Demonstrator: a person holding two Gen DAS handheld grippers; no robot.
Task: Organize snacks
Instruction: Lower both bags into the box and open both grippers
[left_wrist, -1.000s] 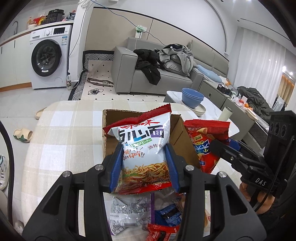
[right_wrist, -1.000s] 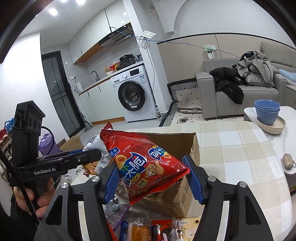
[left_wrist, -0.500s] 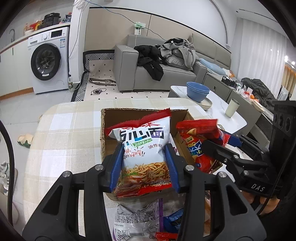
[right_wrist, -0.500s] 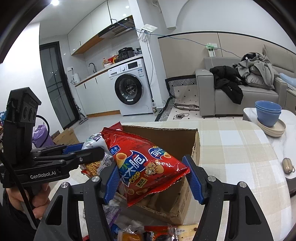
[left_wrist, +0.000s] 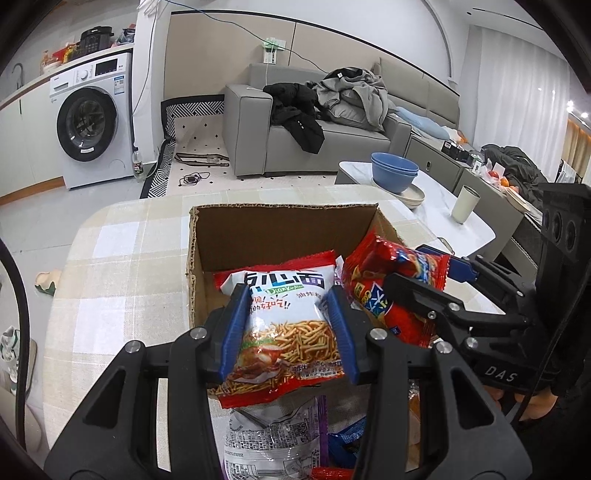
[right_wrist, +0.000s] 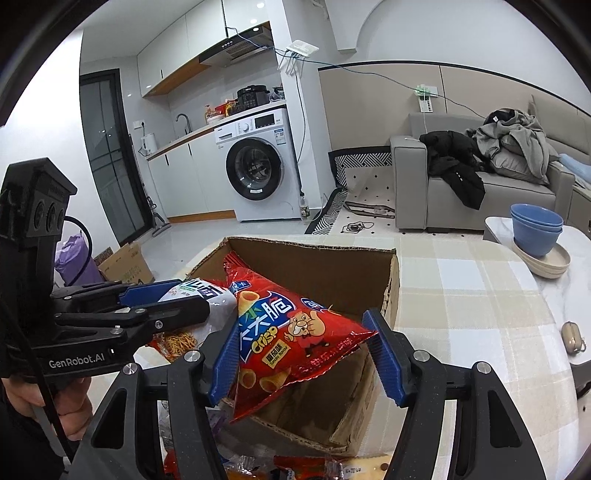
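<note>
My left gripper (left_wrist: 286, 314) is shut on a white and red noodle snack bag (left_wrist: 284, 328) and holds it over the near edge of an open cardboard box (left_wrist: 258, 232). My right gripper (right_wrist: 301, 347) is shut on a red crisp bag (right_wrist: 291, 332) and holds it above the box (right_wrist: 332, 266). The right gripper also shows in the left wrist view (left_wrist: 424, 280) with the red bag (left_wrist: 388, 284) beside the noodle bag. The left gripper shows in the right wrist view (right_wrist: 166, 295).
The box stands on a checked tablecloth (left_wrist: 122, 266). Several loose snack packets (left_wrist: 273, 439) lie in front of the box. A side table with blue bowls (left_wrist: 393, 171) and a cup (left_wrist: 465, 203) stands to the right. A small case (right_wrist: 572, 332) lies on the cloth.
Both grippers have moved forward and down with their bags, so the bags now hang over the box opening instead of above its front wall.
</note>
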